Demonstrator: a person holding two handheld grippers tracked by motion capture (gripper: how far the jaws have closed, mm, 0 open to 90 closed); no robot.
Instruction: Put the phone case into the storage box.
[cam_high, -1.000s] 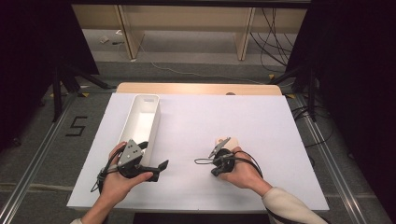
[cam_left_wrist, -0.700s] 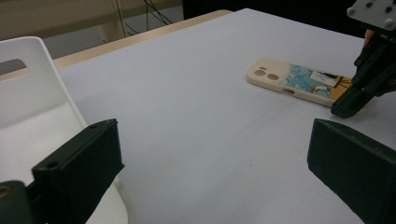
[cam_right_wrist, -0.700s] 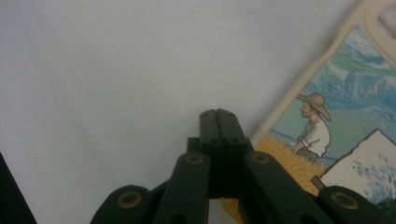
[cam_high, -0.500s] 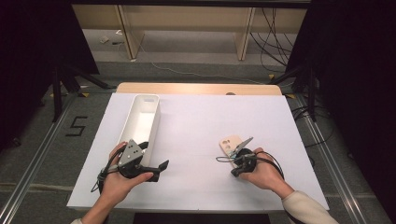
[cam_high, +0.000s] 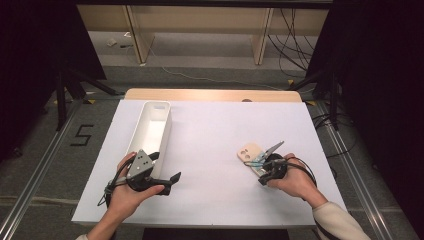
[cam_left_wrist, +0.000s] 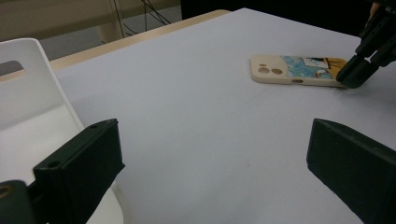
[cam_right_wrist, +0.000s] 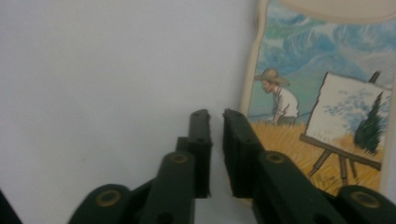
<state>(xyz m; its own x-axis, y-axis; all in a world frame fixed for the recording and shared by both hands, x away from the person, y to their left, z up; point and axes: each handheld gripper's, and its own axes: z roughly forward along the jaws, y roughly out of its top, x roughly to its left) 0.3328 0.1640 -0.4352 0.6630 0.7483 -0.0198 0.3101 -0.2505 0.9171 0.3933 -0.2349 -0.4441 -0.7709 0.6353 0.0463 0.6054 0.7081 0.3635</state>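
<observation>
Toward the right edge of the white table (cam_high: 210, 150), nearer the front than the back, a phone case (cam_high: 253, 157) lies flat. It is a cream-coloured rectangle with rounded corners. Its far end is plain cream and has two round camera holes side by side. Most of its face carries a painted picture: a swirling blue sky, a golden field, a figure in a straw hat, and an easel holding a canvas with a dark tree.

At the case's near end is the right gripper (cam_high: 264, 169), held in the person's right hand (cam_high: 295, 181). In the right gripper view the case's left rim sits just beside the right-hand jaw. The jaws stand a narrow slit apart with nothing between them. They have just been opening from fully closed.

Near the front left corner, the left gripper (cam_high: 172, 178) rests in the left hand (cam_high: 127, 195). Its jaws are spread wide and empty, pointing across the table toward the case.

A long white bin (cam_high: 152, 127) runs along the left side, from just behind the left gripper back toward the far edge. Its inside looks empty.
</observation>
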